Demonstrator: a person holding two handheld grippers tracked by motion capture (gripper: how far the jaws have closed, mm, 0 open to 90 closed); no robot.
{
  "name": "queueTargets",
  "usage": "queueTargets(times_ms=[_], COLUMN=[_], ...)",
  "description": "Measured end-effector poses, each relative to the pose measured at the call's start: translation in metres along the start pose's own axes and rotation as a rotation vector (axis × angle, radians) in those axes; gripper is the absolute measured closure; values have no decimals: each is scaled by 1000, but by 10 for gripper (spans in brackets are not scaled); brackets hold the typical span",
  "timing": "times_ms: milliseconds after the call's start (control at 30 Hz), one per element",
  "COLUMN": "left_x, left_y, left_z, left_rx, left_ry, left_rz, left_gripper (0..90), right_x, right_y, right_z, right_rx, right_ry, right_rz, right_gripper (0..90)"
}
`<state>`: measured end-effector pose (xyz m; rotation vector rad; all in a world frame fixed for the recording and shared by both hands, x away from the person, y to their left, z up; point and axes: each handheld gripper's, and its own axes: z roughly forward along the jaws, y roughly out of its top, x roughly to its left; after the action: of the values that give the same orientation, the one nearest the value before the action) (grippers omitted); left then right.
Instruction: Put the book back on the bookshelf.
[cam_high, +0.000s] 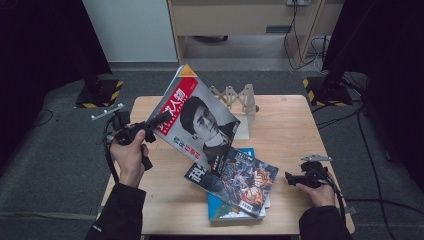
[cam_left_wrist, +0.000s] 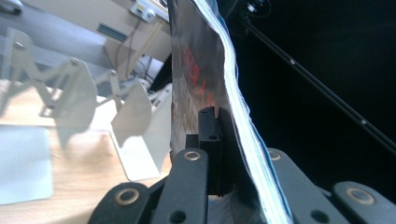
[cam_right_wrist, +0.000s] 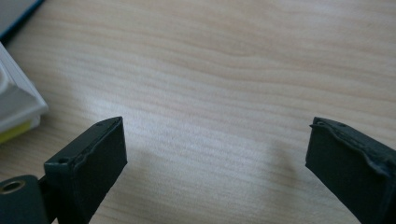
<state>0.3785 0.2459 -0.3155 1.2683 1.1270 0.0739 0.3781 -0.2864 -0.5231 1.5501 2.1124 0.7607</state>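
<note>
A magazine (cam_high: 197, 117) with a portrait cover is being held up over the bench (cam_high: 280, 130) by the left claw (cam_high: 159, 120).

The left claw is being kept clamped on the magazine's left edge, with the cover tilted and its lower corner hanging just over a comic-style magazine (cam_high: 235, 180) that is lying on a blue book (cam_high: 220, 207) near the bench's front edge. In the left gripper view the pages (cam_left_wrist: 233, 102) are being pinched between the black jaws, and a white folding stand (cam_left_wrist: 74, 98) is being seen behind. The right claw (cam_high: 290, 177) is being rested low over bare wood at the bench's right, its jaws standing wide apart with nothing between them.
</note>
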Motion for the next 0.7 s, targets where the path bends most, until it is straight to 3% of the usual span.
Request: queueTargets(times_ms=[167,700], left_x=[5,11], left_y=[11,40], left_z=[-10,-35], left_rx=[-30,-99], left_ry=[36,129], left_rz=[13,57], left_gripper=[860,860], right_x=[-2,-1], right_y=[-4,-9], right_z=[4,7], right_rx=[28,-18], right_ry=[4,22], right_rz=[-8,-7], right_gripper=[45,23])
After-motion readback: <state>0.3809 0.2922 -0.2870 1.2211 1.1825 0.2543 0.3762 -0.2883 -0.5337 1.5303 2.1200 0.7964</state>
